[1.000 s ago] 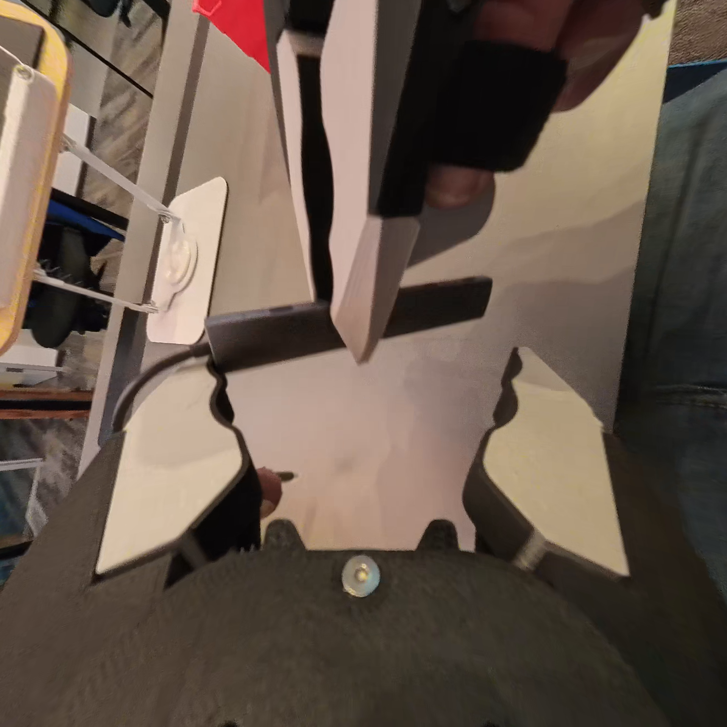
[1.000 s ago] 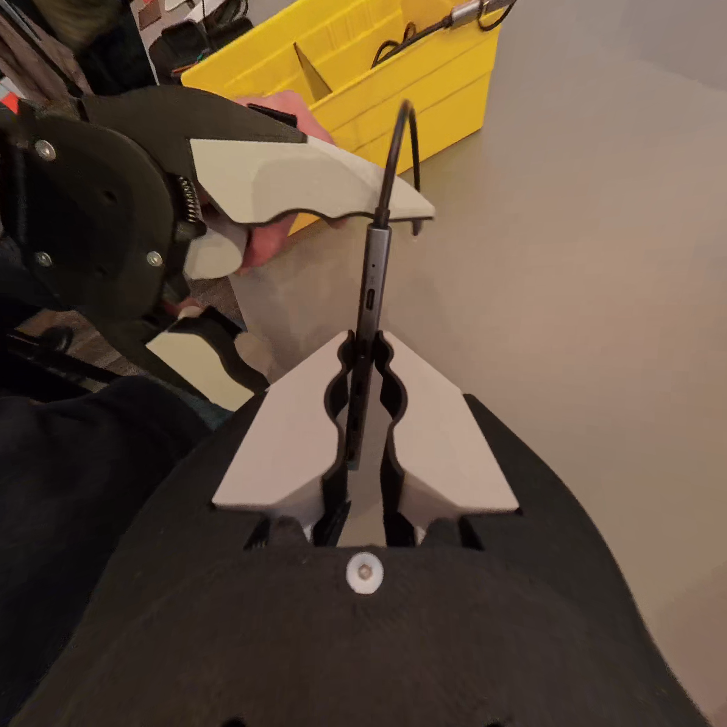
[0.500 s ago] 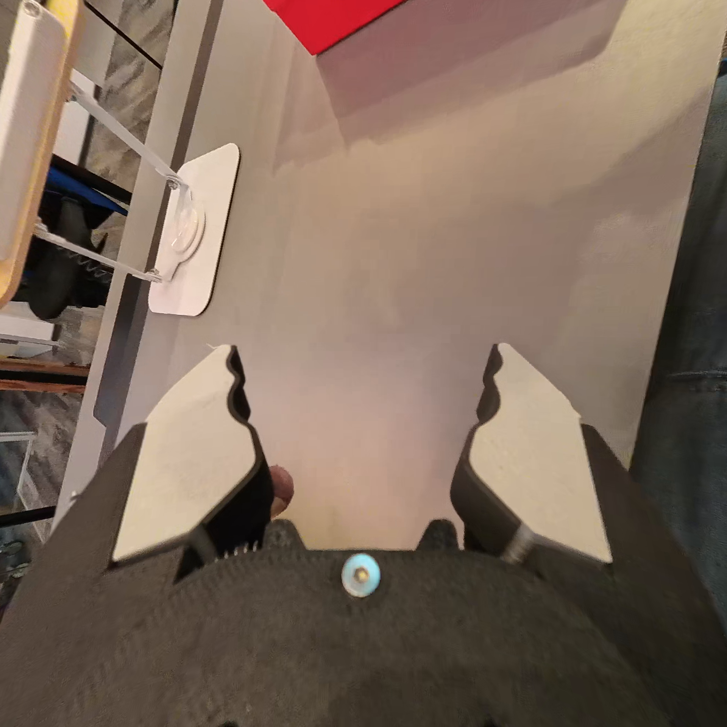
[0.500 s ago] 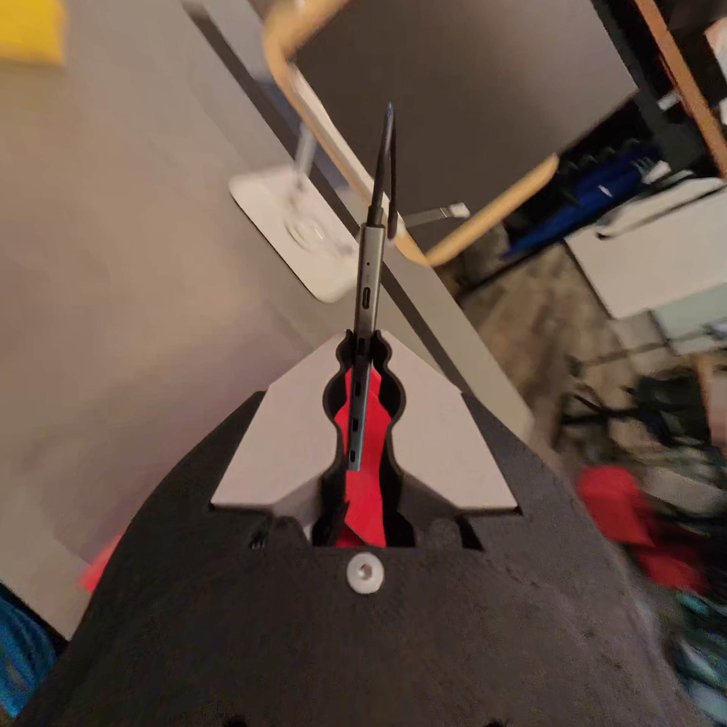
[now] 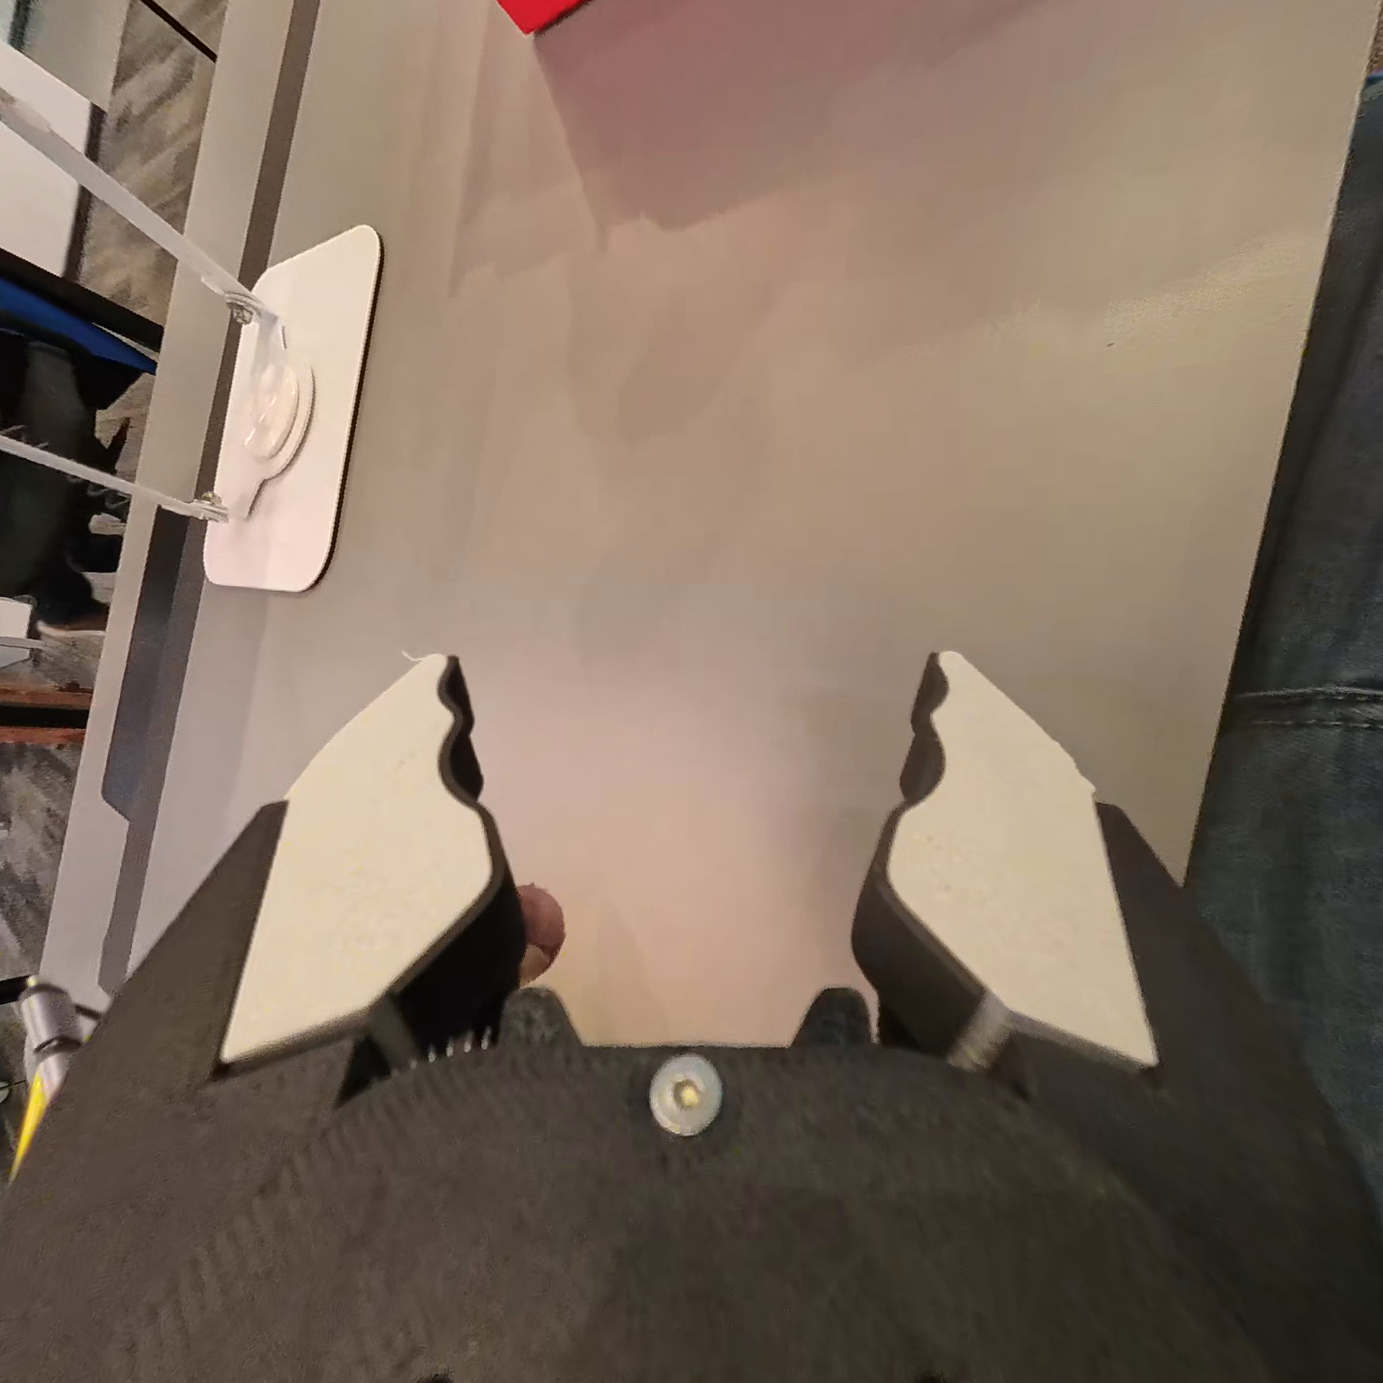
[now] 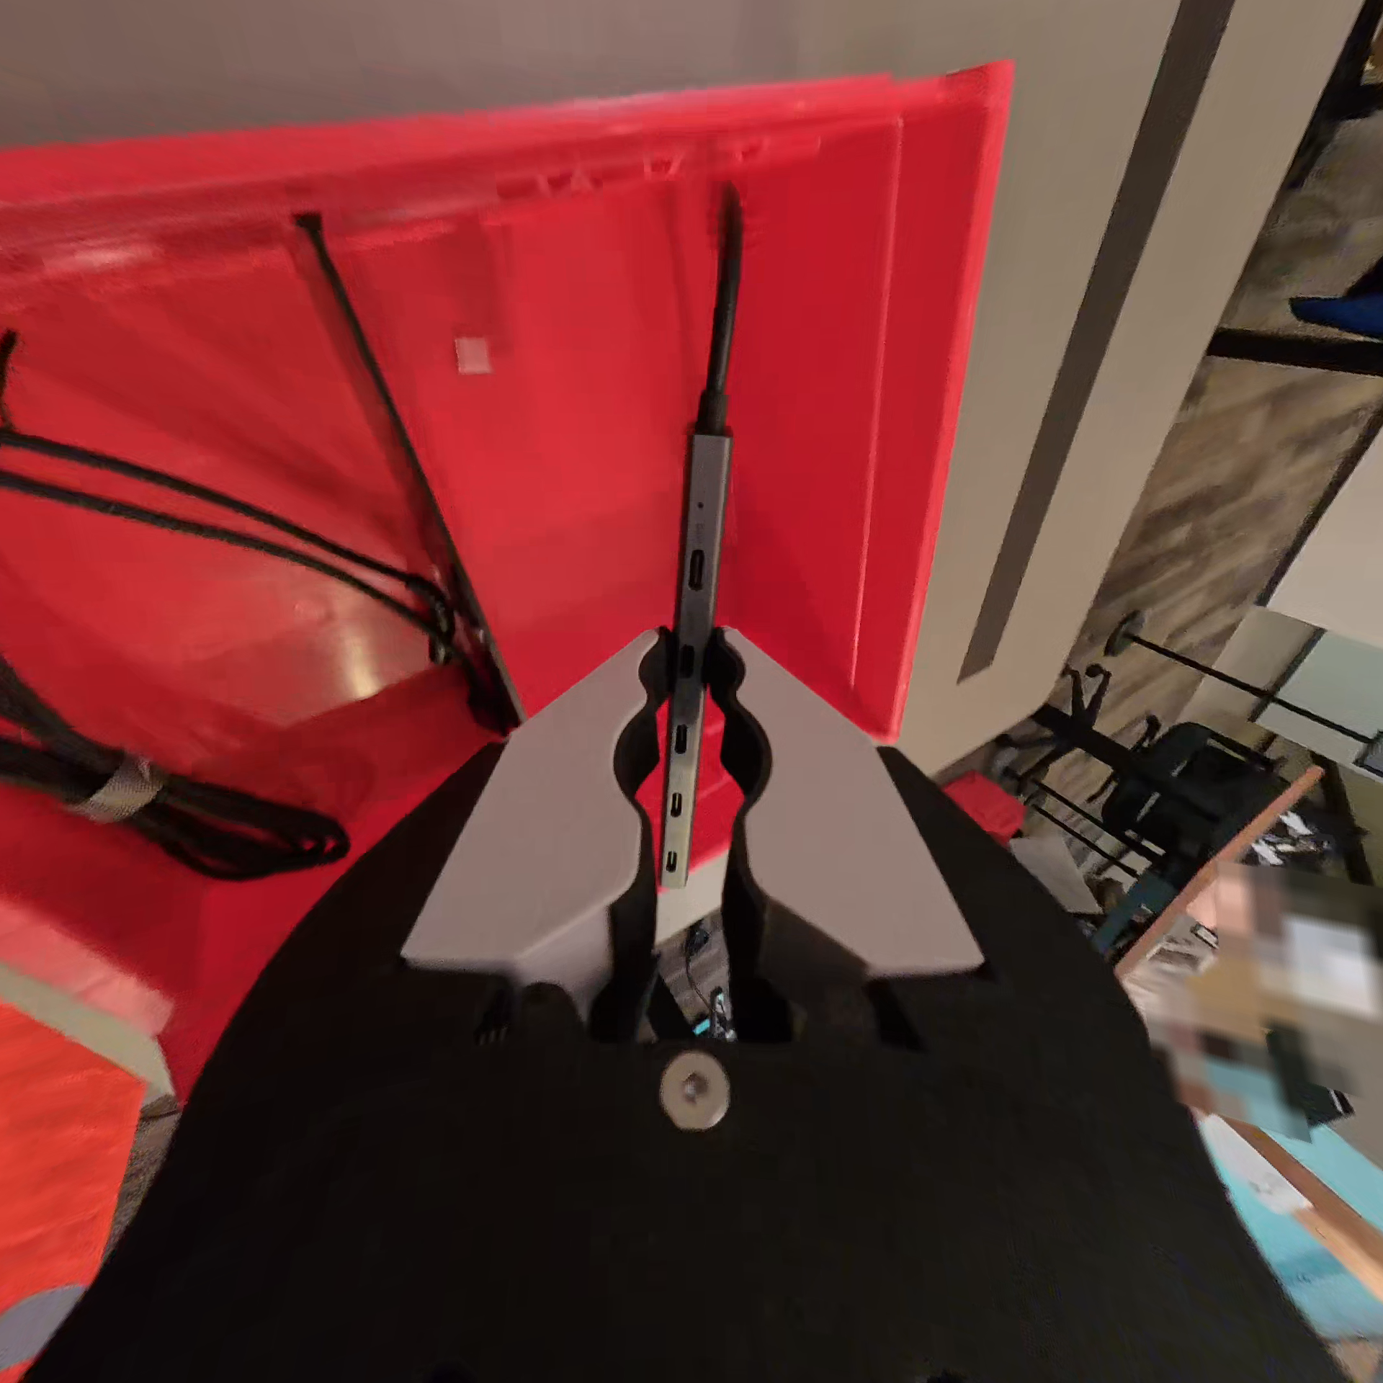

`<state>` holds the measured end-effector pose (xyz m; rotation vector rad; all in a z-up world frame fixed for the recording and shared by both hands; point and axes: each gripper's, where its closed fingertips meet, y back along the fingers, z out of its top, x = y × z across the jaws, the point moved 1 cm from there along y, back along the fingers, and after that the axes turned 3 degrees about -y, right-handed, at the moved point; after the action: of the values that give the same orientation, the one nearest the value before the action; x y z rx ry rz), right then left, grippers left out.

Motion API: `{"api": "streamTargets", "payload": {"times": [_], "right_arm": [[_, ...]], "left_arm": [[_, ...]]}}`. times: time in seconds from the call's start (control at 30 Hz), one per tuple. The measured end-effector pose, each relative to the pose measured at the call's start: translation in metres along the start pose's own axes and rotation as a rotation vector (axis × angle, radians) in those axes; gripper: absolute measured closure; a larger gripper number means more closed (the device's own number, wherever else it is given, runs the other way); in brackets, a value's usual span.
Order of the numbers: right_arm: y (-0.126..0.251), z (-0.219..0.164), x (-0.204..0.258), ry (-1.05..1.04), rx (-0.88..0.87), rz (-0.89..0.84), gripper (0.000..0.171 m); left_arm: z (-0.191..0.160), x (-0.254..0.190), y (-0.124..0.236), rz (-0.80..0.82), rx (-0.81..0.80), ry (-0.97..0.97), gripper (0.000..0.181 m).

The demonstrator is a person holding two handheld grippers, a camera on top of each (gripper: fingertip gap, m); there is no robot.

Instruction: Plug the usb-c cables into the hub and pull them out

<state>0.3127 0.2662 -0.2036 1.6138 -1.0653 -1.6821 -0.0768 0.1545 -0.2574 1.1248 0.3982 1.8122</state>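
My right gripper (image 6: 690, 643) is shut on the slim grey hub (image 6: 700, 554), edge-on, ports facing me, its black lead (image 6: 724, 299) pointing away. It holds the hub in the air over a red bin (image 6: 599, 374). Black cables (image 6: 187, 524) lie in the bin's left part, bundled with a grey strap. My left gripper (image 5: 692, 662) is open and empty over the bare grey table (image 5: 748, 449). No hub or cable shows in the left wrist view.
A white stand base (image 5: 292, 419) with clear arms sits near the table's left edge. A corner of the red bin (image 5: 546, 11) shows at the top. A person's jeans (image 5: 1310, 673) are at the right. A divider (image 6: 404, 464) splits the bin. The left gripper's tips are roughly 40 centimetres from the right gripper's.
My right gripper has swung with the hub from the yellow bin, past the stand, to above the red bin. My left gripper stays open; the hub and right gripper have left its view.
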Motion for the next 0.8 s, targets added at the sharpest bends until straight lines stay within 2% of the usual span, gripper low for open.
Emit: {"api": "streamTargets", "payload": {"times": [0.2, 0.27, 0.33, 0.37, 0.4, 0.5, 0.63, 0.73, 0.8], "right_arm": [[-0.048, 0.016, 0.007, -0.071, -0.064, 0.157, 0.162], [-0.062, 0.017, 0.012, -0.134, -0.07, 0.211, 0.149], [-0.071, 0.007, 0.024, -0.184, -0.002, 0.304, 0.122], [-0.073, 0.003, 0.028, -0.205, 0.02, 0.329, 0.119], [-0.073, 0.001, 0.028, -0.232, 0.017, 0.341, 0.122], [-0.063, 0.0, 0.022, -0.317, -0.04, 0.336, 0.117], [-0.036, -0.003, 0.007, -0.404, -0.133, 0.282, 0.118], [-0.016, -0.01, -0.011, -0.377, -0.151, 0.134, 0.134], [0.001, -0.004, -0.013, -0.367, -0.192, 0.079, 0.138]], "left_arm": [[-0.001, -0.005, -0.005, -0.02, 0.007, -0.006, 0.071], [-0.003, -0.006, -0.005, -0.026, 0.011, -0.007, 0.071], [-0.004, -0.006, -0.005, -0.029, 0.016, -0.005, 0.071], [-0.005, -0.006, -0.004, -0.029, 0.017, -0.002, 0.071], [-0.005, -0.005, -0.004, -0.031, 0.016, 0.002, 0.071], [-0.005, -0.002, -0.002, -0.029, 0.011, 0.011, 0.071], [-0.003, 0.005, 0.004, -0.015, -0.004, 0.031, 0.072], [0.008, 0.02, 0.017, 0.064, -0.082, 0.037, 0.094], [0.013, 0.03, 0.027, 0.094, -0.11, 0.055, 0.102]]}}
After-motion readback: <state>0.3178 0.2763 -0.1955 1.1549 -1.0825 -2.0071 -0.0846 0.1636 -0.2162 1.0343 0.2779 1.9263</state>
